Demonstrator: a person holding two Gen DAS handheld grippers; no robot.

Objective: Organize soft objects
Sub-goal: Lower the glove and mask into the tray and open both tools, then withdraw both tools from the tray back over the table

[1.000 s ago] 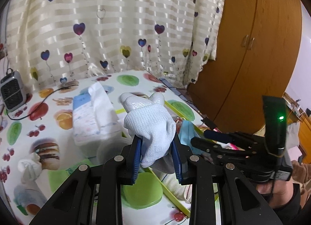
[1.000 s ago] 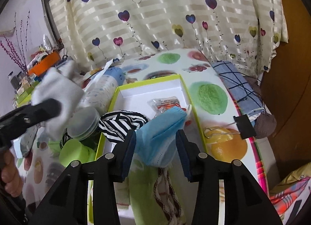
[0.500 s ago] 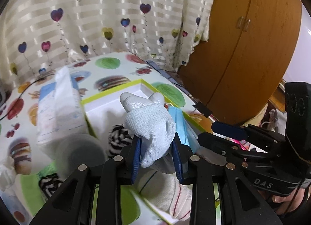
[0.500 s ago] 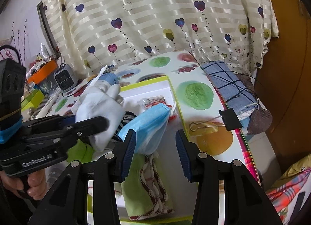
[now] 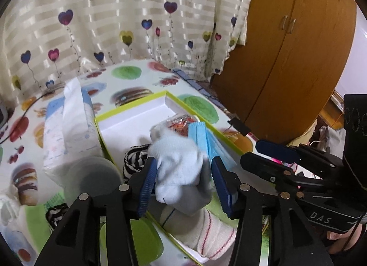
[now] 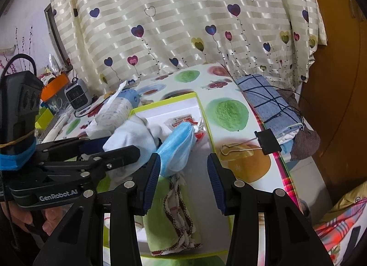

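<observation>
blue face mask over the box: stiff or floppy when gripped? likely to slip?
Probably floppy: the blue face mask sags in folds, touching only one of the right gripper fingers. Likely very light, being thin pleated fabric. It may slip or snag, since it drapes against the white glove in the left gripper, whose fingers have just been opening around the glove.

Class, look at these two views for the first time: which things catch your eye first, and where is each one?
The pale glove sits between the left gripper's jaws, which have just been opening, over the green-rimmed box. A blue face mask hangs by the right gripper's left pad. Behind stands the heart-patterned curtain.
</observation>
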